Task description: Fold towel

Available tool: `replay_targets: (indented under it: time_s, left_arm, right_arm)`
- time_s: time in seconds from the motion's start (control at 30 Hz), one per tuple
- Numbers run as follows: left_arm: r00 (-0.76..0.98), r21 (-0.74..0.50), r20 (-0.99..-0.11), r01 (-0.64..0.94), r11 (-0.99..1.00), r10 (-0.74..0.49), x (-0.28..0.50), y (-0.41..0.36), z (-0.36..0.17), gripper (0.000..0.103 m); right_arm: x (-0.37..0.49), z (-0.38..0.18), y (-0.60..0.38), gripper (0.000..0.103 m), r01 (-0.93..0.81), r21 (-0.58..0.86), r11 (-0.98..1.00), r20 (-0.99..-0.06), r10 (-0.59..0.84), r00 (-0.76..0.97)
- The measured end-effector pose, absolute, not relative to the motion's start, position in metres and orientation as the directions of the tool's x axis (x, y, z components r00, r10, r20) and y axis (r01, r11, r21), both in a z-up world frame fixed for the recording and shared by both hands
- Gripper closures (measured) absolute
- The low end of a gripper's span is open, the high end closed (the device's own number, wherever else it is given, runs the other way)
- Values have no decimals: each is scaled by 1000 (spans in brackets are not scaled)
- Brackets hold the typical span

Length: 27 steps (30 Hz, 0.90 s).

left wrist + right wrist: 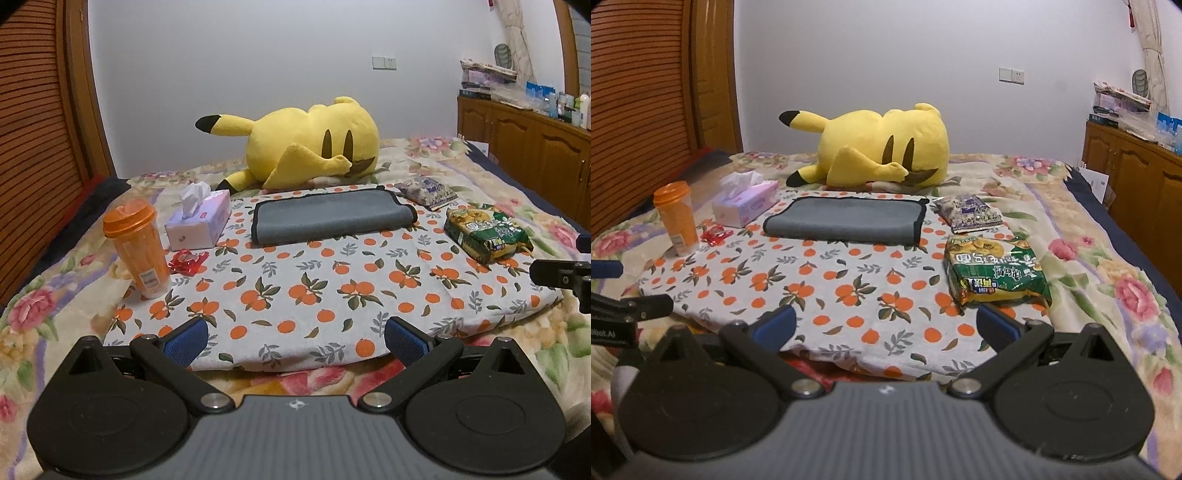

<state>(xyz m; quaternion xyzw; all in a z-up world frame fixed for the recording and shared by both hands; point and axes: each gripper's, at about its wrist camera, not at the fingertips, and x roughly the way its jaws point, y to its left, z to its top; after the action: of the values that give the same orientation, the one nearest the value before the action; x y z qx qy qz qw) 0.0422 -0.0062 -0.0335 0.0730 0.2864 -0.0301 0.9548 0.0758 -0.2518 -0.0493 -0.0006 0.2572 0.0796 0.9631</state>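
While your left gripper and right gripper hover wide apart and empty over the near edge of the orange-print cloth, the grey towel lies folded at its far side.
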Motion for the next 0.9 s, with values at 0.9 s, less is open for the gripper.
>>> replay_targets:
  time_s: [0.9]
  left_arm:
    - [910,94,-414,72,993,-27,28,1,-13,0]
  right_arm:
    - [67,-41,-258,0,-125,55,991,-405,136,904]
